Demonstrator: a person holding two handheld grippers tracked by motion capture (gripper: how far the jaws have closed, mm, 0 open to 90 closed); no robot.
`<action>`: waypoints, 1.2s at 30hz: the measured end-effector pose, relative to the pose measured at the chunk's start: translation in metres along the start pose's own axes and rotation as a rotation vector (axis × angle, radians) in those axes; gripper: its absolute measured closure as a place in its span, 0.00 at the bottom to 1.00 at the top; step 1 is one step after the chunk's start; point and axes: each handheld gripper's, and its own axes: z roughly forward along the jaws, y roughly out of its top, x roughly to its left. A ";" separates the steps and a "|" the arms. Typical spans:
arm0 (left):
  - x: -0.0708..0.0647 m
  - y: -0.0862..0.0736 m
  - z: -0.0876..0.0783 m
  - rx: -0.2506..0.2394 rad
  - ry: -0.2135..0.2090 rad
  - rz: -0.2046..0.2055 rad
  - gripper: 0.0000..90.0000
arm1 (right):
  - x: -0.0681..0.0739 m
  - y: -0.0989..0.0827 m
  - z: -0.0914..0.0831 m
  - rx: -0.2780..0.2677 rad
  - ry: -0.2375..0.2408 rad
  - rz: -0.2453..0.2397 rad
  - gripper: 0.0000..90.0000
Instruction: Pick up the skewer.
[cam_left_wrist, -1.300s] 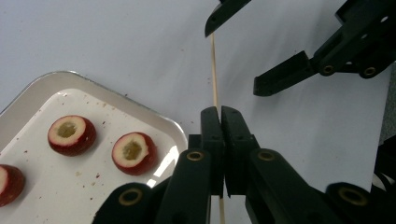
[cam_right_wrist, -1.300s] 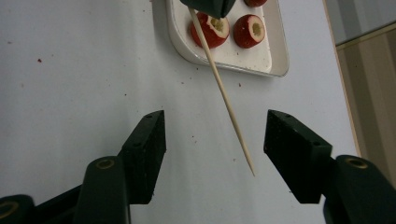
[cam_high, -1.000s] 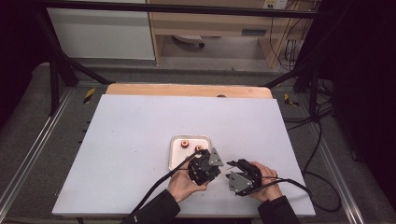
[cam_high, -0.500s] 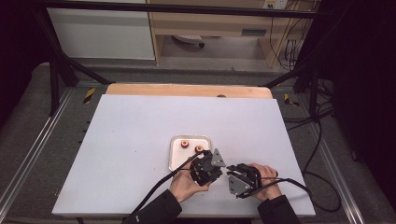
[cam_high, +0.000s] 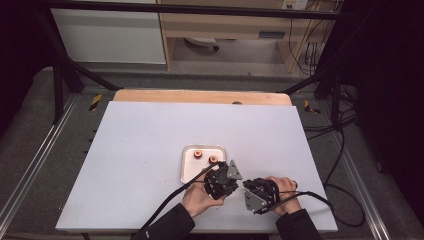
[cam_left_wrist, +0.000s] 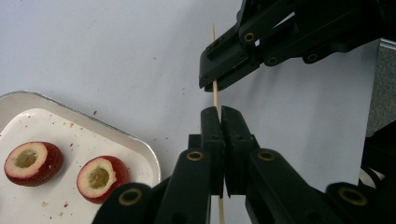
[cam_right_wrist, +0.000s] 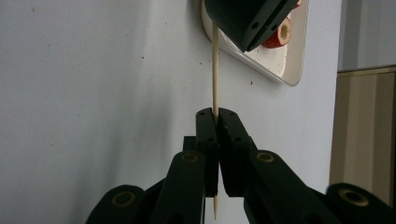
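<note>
I am working at a white tabletop (cam_high: 150, 150), both hands low near its six o'clock edge. My left gripper (cam_left_wrist: 219, 126) has its black jaws pressed fully together on a thin pale wooden skewer (cam_left_wrist: 215, 88), which rises toward twelve o'clock in the left gripper view. My right gripper (cam_right_wrist: 216, 122) has just been closing, and its jaws now pinch the same skewer (cam_right_wrist: 215, 70) between them, so the stick spans the short gap between the two tools. In the high view the left gripper (cam_high: 222, 181) sits just beside the right gripper (cam_high: 257, 192), which lies at its four o'clock.

At ten o'clock from the left gripper rests a small white rounded-corner tray with a metal rim (cam_high: 187, 170). Two red cored fruit pieces with pale hollow centres lie in it, one (cam_left_wrist: 33, 163) near the other (cam_left_wrist: 102, 178), not touching.

My worry is the skewer. With both tools clamped on so slender a stick, any twist or pull of one hand against the other would probably bow or snap it. A loosened grip on either side might let it slip and swing, and the pointed end could then miss the fruit's hollow.
</note>
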 end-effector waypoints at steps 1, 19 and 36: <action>0.000 0.000 0.000 0.000 0.000 0.000 0.99 | 0.000 0.000 0.000 0.001 0.001 -0.001 0.98; 0.014 0.001 0.004 0.205 -0.024 -0.043 0.73 | -0.002 0.009 0.001 0.071 -0.036 -0.128 0.99; 0.013 0.007 0.015 0.302 -0.040 -0.043 0.97 | -0.003 0.020 0.004 0.111 -0.045 -0.223 0.99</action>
